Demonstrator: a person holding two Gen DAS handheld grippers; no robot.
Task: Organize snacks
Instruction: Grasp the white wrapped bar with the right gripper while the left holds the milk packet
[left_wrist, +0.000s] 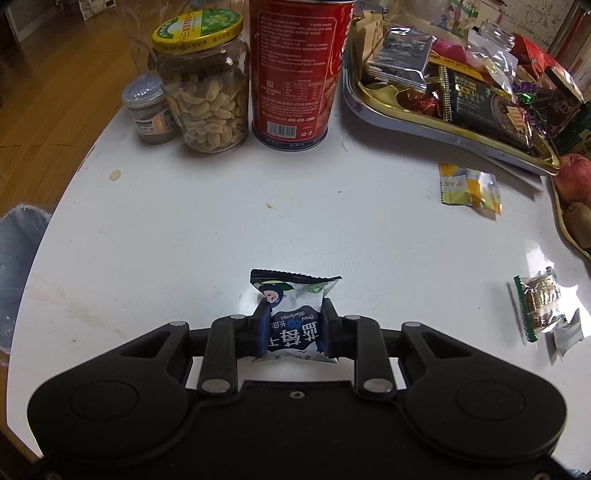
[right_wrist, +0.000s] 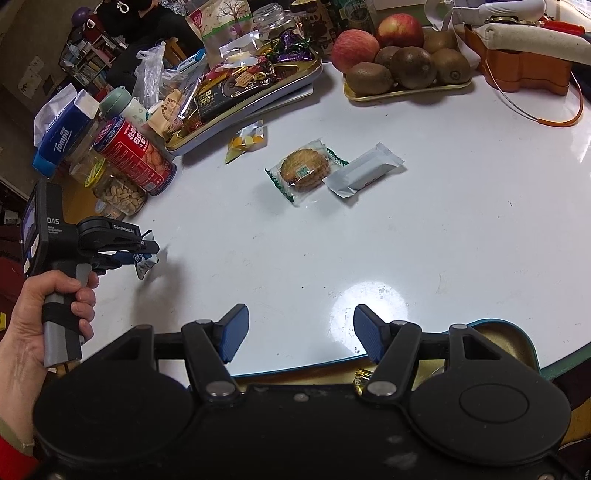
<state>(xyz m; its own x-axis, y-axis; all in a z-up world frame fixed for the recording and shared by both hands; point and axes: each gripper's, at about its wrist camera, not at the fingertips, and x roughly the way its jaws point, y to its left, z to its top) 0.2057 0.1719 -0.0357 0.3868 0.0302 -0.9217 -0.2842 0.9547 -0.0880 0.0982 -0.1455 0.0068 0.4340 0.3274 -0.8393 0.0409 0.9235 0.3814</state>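
My left gripper (left_wrist: 294, 320) is shut on a small white and blue dried-blueberry packet (left_wrist: 293, 314) and holds it just above the white table (left_wrist: 207, 229). It also shows in the right wrist view (right_wrist: 146, 256), at the table's left edge. My right gripper (right_wrist: 301, 332) is open and empty over the table's near edge. A wrapped round biscuit (right_wrist: 303, 169), a white bar packet (right_wrist: 364, 173) and a yellow packet (right_wrist: 245, 142) lie loose on the table. The snack tray (right_wrist: 236, 110) at the back is piled with packets.
A peanut jar (left_wrist: 205, 85), a red can (left_wrist: 295, 70) and a small jar (left_wrist: 149, 109) stand at the back left. A fruit tray (right_wrist: 406, 90) holds apples and kiwis. An open tin (right_wrist: 509, 339) sits below the table's near edge.
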